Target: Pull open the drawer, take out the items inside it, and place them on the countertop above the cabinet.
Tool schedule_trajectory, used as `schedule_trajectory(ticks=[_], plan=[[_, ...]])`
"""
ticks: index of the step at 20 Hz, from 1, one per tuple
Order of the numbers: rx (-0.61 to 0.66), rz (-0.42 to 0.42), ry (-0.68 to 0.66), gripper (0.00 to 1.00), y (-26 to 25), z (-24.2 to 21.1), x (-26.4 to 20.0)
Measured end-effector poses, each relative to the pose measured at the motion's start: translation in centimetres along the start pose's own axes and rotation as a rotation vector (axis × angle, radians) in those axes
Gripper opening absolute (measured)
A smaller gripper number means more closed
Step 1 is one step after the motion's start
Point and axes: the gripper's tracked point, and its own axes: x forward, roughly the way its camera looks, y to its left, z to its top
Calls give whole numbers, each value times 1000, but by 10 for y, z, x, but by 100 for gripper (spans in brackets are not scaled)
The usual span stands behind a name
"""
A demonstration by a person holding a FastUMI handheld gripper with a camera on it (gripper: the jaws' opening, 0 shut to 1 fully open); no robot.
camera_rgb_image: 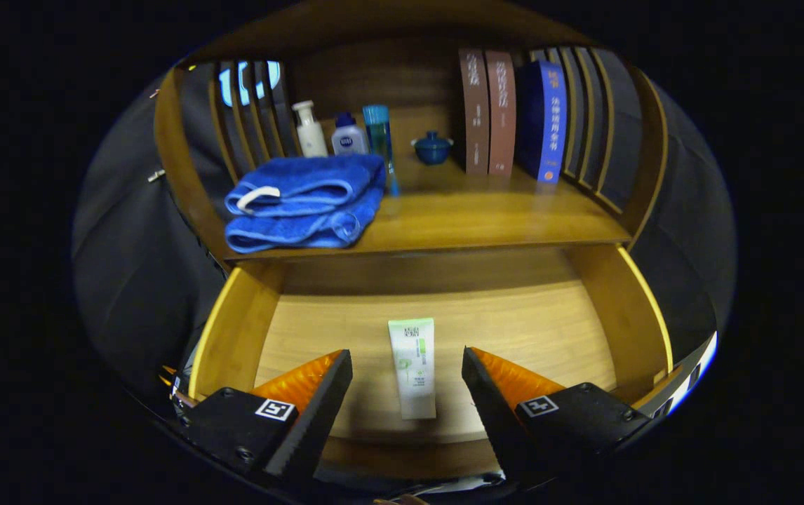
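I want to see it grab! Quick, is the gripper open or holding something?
Gripper: open, holding nothing. Its fingers hang apart over the open drawer, with the tube lying between them, untouched.

The hand-held gripper (407, 365) has black screw-fastened finger mounts, each bearing a square marker tag (black-and-white), fingers spread apart.

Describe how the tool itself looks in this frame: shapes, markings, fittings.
The tool has two wedge-shaped fingers tapering to narrow tips, with ribbed inner faces. Each sits on a dark, blocky mount fastened with round screws and carrying a small square black-and-white marker. The fingers stand open, apart, with nothing between their faces.
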Motion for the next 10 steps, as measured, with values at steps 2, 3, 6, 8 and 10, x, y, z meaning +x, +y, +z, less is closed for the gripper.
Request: schedule_trajectory(ticks=[2,3,6,8,10], plan=[[2,-3,98,100,-2,-18,20],[6,-13,142,100,-5,-27,29],[16,-30,223,100,-11,-44,45],[-5,-24,255,100,-11,-48,50],[-31,-23,260,98,-11,-47,53]])
